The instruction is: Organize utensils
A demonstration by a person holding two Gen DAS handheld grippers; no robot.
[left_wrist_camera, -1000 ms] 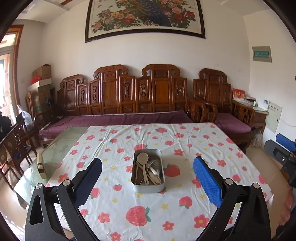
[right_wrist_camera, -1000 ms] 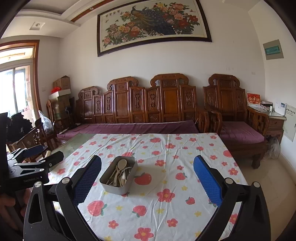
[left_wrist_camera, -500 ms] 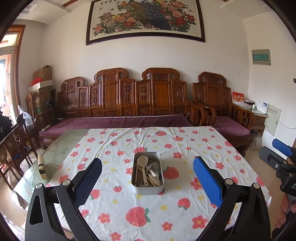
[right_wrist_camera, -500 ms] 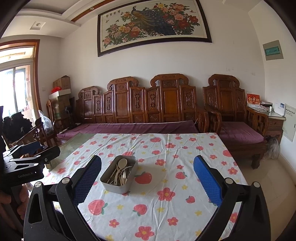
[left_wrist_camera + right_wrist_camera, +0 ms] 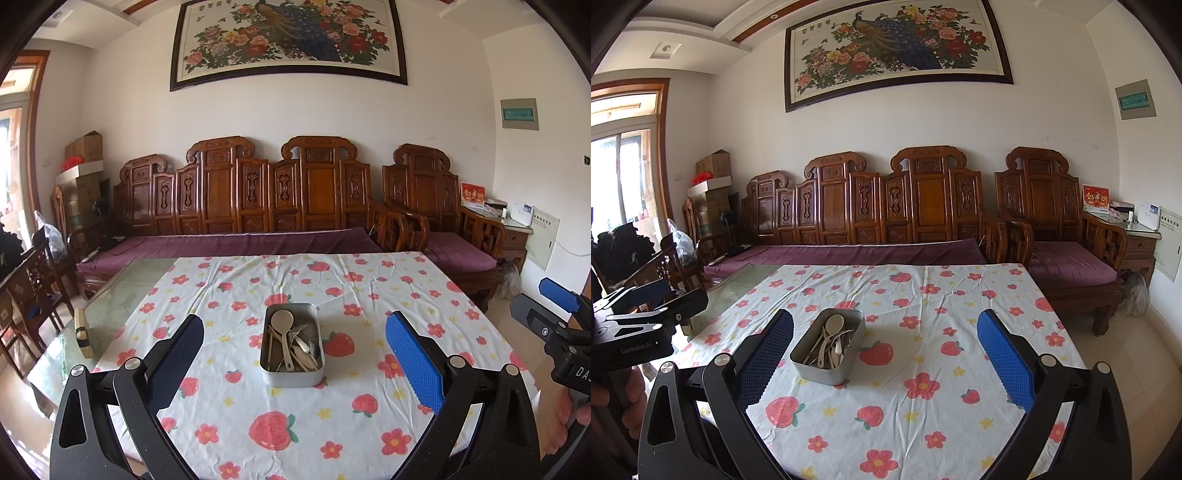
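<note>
A: Where are the utensils sitting?

B: They are lying heaped in a grey metal tin (image 5: 291,345) at the centre of the left wrist frame, on a tablecloth (image 5: 295,435) printed with strawberries and flowers. A pale spoon (image 5: 283,326) is lying on top, its round bowl pointing toward the top of the frame. In the right wrist frame the same tin (image 5: 827,345) is sitting left of centre, turned at an angle.

A: What are the tools doing?

B: The left gripper (image 5: 293,360) is hovering with its jaws spread wide, holding nothing; the tin is showing in the gap between its blue pads (image 5: 413,363), well apart from both. The right gripper (image 5: 884,360) is likewise standing wide open and holding nothing, with the tin showing near its left pad.

A: Is each one showing in the other's view?

B: Yes. The right one is poking in at the right edge of the left wrist frame, and the left one is sitting at the left edge of the right wrist frame, gripped by a hand (image 5: 613,398).

A: And behind the table?

B: A carved wooden sofa (image 5: 273,206) with purple cushions is filling the middle of the frame, and a framed peacock painting (image 5: 288,37) is hanging at the top.
</note>
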